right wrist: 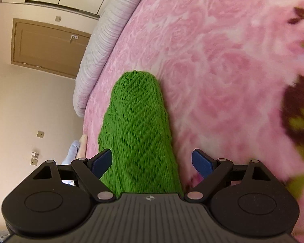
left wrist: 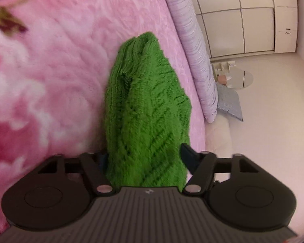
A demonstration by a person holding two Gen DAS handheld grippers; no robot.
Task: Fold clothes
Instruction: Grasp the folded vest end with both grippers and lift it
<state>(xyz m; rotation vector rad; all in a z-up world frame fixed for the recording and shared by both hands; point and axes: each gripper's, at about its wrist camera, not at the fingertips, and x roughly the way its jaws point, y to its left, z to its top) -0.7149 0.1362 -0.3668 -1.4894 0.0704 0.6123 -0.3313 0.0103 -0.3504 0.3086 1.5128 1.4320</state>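
While the green knit garment (left wrist: 146,109) hangs over the pink floral blanket (left wrist: 50,81), left gripper (left wrist: 145,158) clamps its fabric; right gripper (right wrist: 152,162) spread wide, garment (right wrist: 137,131) between its fingers.

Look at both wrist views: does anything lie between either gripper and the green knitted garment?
Nothing visible does. In both views the green knitted garment runs straight between the fingers of the left gripper and the right gripper, over the pink floral blanket. Whether the fingers pinch it cannot be told.
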